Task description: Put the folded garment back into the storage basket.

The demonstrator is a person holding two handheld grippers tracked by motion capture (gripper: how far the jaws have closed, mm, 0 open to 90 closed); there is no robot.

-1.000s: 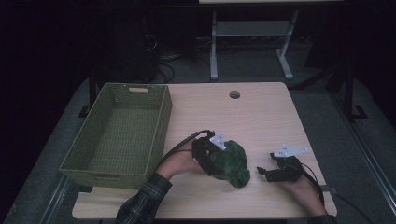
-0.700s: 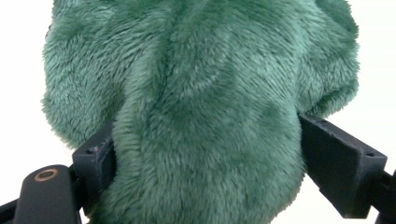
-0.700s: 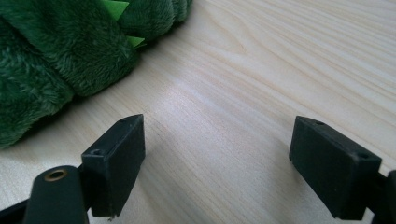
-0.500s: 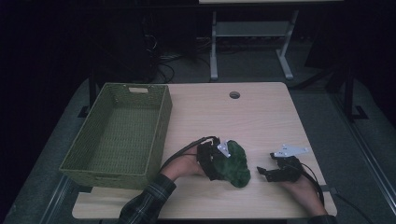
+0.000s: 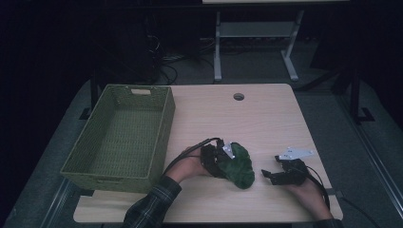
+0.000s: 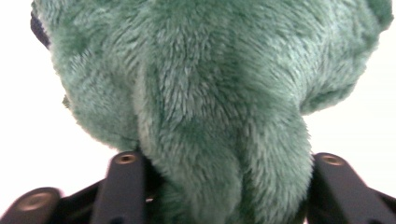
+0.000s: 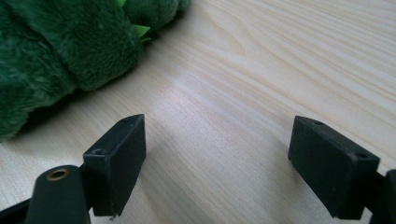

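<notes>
A green plush toy (image 5: 239, 165) lies on the wooden table (image 5: 247, 118) near the front edge. My left gripper (image 5: 222, 162) comes at it from the left. Its jaws have just been closing, and in the left gripper view they (image 6: 224, 163) squeeze a fold of the plush toy (image 6: 201, 88) between the two black pads. My right gripper (image 5: 267, 174) rests on the table just right of the toy, apart from it. In the right gripper view it (image 7: 217, 144) is open over bare wood, with the plush toy (image 7: 56, 51) at the upper left.
A green woven basket (image 5: 164, 124) stands at the table's left with nothing in it. A round cable hole (image 5: 238, 96) sits near the far edge. A metal stand's legs (image 5: 217, 57) and cables are on the dark floor beyond the table.
My left gripper has pushed a little further into the plush toy and its jaws have come in on it. The right gripper has kept still.
</notes>
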